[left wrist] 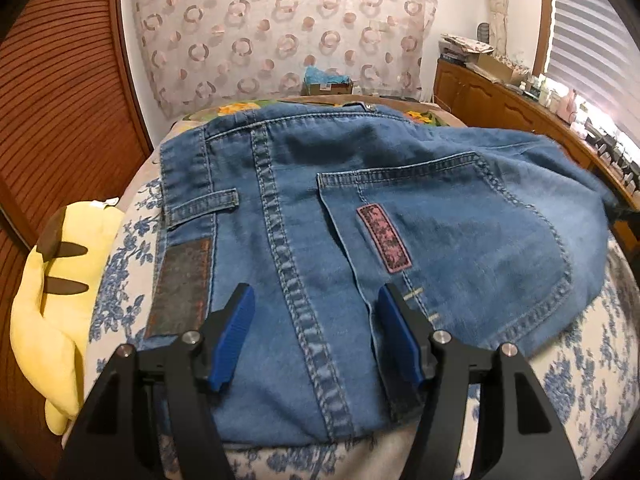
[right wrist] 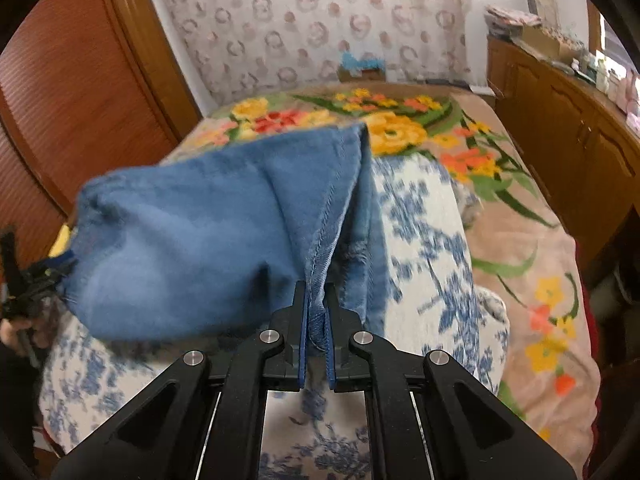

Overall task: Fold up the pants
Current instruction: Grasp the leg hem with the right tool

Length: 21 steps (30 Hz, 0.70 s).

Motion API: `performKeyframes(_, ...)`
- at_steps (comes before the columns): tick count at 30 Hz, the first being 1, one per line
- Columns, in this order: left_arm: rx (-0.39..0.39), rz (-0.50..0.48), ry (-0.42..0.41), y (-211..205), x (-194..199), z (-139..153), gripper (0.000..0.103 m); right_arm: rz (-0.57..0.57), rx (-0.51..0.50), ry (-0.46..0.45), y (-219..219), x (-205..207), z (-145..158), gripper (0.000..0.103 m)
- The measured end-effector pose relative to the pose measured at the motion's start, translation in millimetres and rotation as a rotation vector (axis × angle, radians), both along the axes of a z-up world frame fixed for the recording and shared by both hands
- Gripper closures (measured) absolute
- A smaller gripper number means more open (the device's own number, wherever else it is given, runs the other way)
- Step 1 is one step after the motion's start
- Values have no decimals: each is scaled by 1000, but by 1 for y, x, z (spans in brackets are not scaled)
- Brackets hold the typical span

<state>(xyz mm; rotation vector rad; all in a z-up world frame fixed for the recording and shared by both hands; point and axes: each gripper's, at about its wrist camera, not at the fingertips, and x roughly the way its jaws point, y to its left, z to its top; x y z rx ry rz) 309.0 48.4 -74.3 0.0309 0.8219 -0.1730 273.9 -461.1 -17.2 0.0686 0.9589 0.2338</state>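
Blue denim pants (left wrist: 360, 208) lie seat-up on the bed, with the back pocket and its pink label facing me. My left gripper (left wrist: 316, 296) hovers open over the centre seat seam, its blue pads apart and pressing on nothing. In the right wrist view my right gripper (right wrist: 316, 284) is shut on a seamed edge of the pants (right wrist: 192, 240) and holds that fold lifted off the cover. The left gripper (right wrist: 24, 280) and the hand holding it show at the far left edge of that view.
The pants rest on a blue-and-white floral cover (left wrist: 580, 360) over an orange-flowered blanket (right wrist: 520, 240). A yellow plush toy (left wrist: 52, 300) lies at the left. A wooden cabinet (left wrist: 500, 100) runs along the right and a slatted wooden door (left wrist: 60, 100) along the left.
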Motion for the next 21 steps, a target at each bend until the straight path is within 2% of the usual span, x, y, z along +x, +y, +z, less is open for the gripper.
performKeyframes(3,-18,9,-5,11,-9,7,39,-21,-43,-20,-2,-1,-6,96)
performKeyframes(5,-19,29,-8,24,-14,12,39,-37,-63,-36,-3,-2,-6,85)
performKeyframes(7,-33,52,-8,39,-19,17,39,-52,-78,-52,-5,-3,-6,59)
performKeyframes(15,-21,139,18,82,-31,5,39,-78,-69,-22,-10,2,-15,48)
performKeyframes(21,-69,142,38,90,-37,-8,39,-78,-76,4,-8,3,-23,47)
